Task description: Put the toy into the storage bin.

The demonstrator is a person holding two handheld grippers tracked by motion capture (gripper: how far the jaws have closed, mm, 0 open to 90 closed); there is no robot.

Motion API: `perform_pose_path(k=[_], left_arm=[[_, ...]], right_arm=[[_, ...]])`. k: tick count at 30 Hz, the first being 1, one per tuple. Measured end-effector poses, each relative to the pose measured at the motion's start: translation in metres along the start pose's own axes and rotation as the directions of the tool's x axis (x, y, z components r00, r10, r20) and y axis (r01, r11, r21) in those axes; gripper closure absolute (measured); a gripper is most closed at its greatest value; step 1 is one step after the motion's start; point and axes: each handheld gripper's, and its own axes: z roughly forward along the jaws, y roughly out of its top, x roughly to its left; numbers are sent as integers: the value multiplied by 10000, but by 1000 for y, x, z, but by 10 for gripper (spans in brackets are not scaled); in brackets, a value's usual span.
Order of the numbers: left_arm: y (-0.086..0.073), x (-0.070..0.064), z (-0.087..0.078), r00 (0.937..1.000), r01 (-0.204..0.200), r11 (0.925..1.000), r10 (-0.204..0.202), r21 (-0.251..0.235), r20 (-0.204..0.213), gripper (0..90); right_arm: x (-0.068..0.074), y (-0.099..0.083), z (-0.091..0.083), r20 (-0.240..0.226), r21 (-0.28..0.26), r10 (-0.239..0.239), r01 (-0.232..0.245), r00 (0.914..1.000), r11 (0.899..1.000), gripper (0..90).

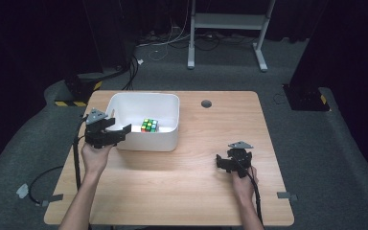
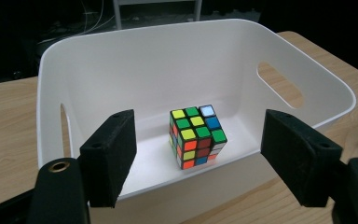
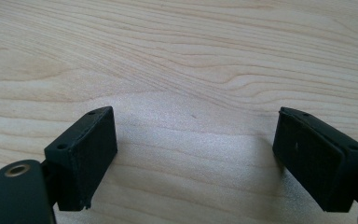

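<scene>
My left hand-held gripper (image 2: 198, 156) released at the white bin's (image 1: 168, 140) near-left rim, puzzle cube (image 2: 197, 136) inside, corner towards me, no long axis, right hand-held gripper (image 3: 196, 156) released over bare surface (image 3: 205, 56)

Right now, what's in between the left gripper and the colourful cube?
The near wall of the white bin. In the left gripper view, the open left gripper is outside it, and the cube sits on the bin floor.

The left gripper (image 2: 198, 154) holds its two black jaws wide apart over the near rim of the white bin (image 2: 168, 65), and the colourful cube (image 2: 196, 136) lies on the bin's floor between them, untouched.
</scene>
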Motion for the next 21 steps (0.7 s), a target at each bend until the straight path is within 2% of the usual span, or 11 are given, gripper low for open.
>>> perform_pose_path(k=[21], left_arm=[[-10,2,-10,9998,195,9997,-194,-116,70,269]], right_arm=[[0,0,0,2,-3,3,-3,10000,10000,137]])
